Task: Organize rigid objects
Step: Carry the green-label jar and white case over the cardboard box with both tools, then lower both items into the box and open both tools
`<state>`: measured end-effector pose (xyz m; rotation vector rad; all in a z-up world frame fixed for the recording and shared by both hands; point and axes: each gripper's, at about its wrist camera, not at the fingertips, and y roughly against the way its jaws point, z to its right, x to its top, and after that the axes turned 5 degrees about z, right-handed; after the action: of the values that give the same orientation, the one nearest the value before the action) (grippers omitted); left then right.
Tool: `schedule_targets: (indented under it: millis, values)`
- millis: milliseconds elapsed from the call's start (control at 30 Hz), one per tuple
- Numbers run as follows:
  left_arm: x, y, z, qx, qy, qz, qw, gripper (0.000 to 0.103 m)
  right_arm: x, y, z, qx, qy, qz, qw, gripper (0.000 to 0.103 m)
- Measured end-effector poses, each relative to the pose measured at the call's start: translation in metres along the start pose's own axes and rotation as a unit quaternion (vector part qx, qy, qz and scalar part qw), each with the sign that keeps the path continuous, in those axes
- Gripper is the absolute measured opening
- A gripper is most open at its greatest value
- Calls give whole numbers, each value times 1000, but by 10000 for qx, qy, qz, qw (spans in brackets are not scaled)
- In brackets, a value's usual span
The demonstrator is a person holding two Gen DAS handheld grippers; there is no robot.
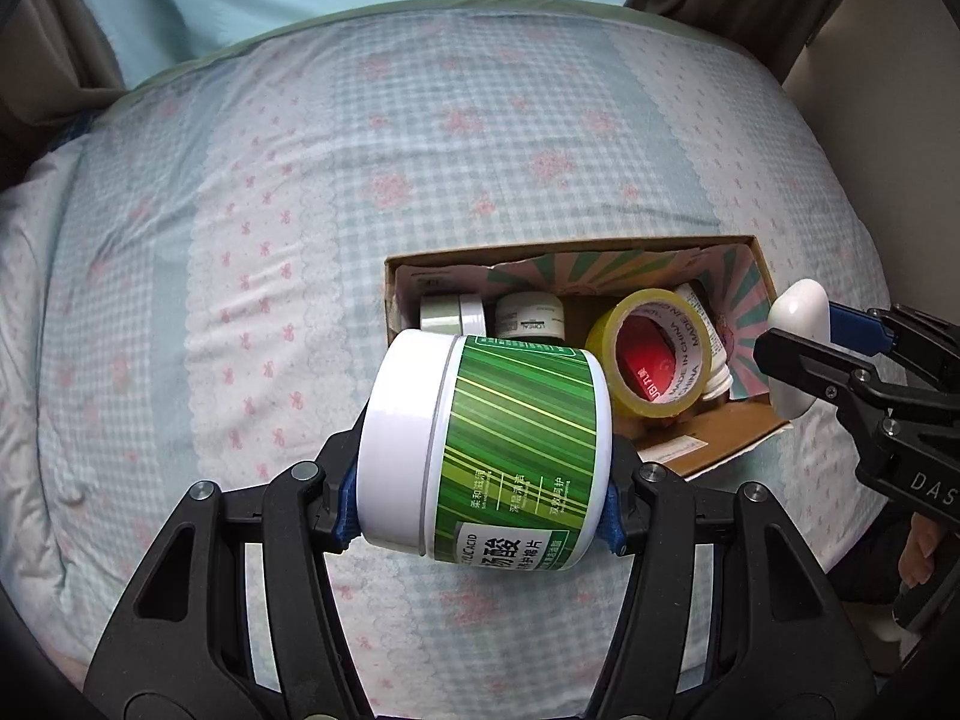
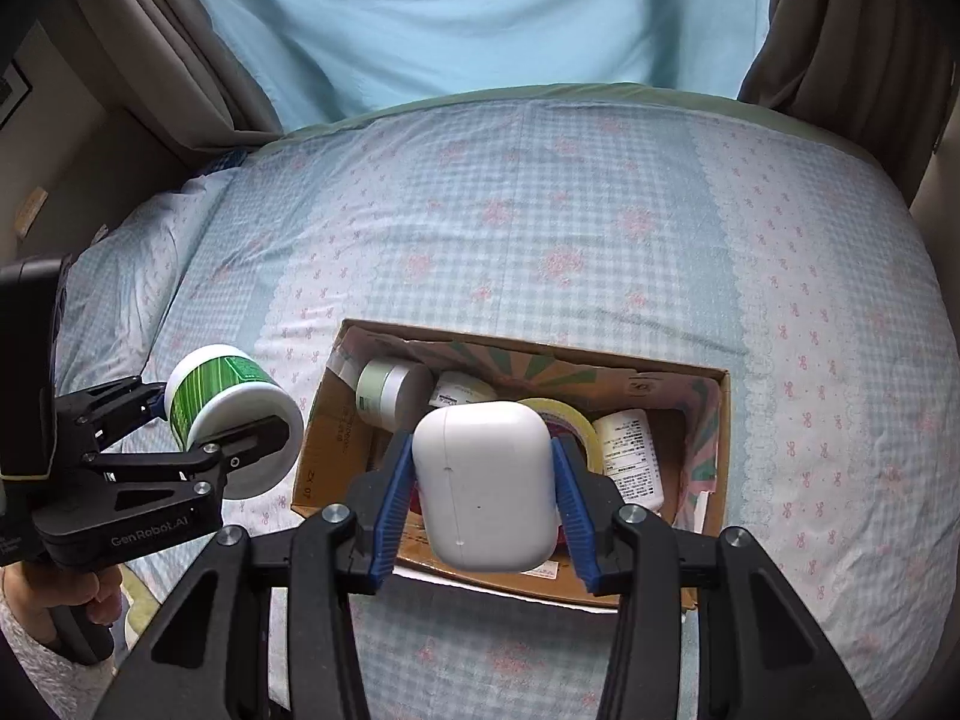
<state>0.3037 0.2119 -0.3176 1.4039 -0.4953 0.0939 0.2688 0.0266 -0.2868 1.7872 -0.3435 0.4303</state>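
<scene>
Soft checked blue bedding holds up an open brown cardboard box. Above its left edge, the left gripper squeezes a hard, slippery, round white tub with a green striped label by its two ends. Above the near part of the box, the right gripper pinches a smooth, light, white rounded plastic case by its sides.

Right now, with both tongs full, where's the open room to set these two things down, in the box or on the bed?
The cardboard box is crowded along its far side: small jars, tape roll, white bottle. Some bare floor shows at its near left corner. The bedspread lies bare beyond the box and left of it, bordered by the curtains.
</scene>
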Motion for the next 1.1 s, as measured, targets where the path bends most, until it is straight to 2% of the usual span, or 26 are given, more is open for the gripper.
schedule_targets:
  millis: [100,233,267,300,433,500,667,700,733,767,800,867,900,1100]
  values:
    - [-4,-26,1,-46,55,-236,9997,55,-12,-26,-2,79,109,-247,9996,42]
    - [-8,-60,8,-29,-180,-552,9983,55,-31,-60,-8,7,564,-545,9969,41]
    - [-8,-67,9,-16,-217,-607,9979,55,-36,-67,-8,11,655,-621,9959,40]
    - [-8,-73,9,-25,-235,-666,9975,55,-41,-74,-7,16,725,-682,9950,32]
    - [-10,-95,13,-20,-347,-881,9955,55,-49,-87,-9,302,948,-654,9929,29]
    - [-11,-101,14,-19,-384,-955,9947,55,-50,-92,-13,284,1115,-675,9911,29]
    - [-11,-103,14,-142,-321,-1112,9932,55,-53,-94,-11,450,1022,-650,9916,28]
    - [-10,-101,14,-202,-271,-1078,9936,60,-52,-92,-9,422,995,-585,9924,29]
    - [-8,-99,13,-215,-220,-1043,9941,67,-51,-92,-7,411,950,-565,9930,31]
    - [-6,-96,12,-215,-181,-979,9948,90,-50,-92,-5,387,903,-562,9936,43]
    - [-5,-93,11,-361,-117,-927,9950,103,-49,-91,-3,309,879,-534,9942,59]
    - [-2,-87,15,-347,-147,-806,9960,103,-50,-91,1,160,883,-470,9949,76]
    - [0,-87,17,-310,-209,-802,9961,103,-51,-91,3,119,879,-488,9949,81]
    - [2,-71,20,-368,-221,-647,9970,103,-56,-87,12,-314,814,-466,9951,96]
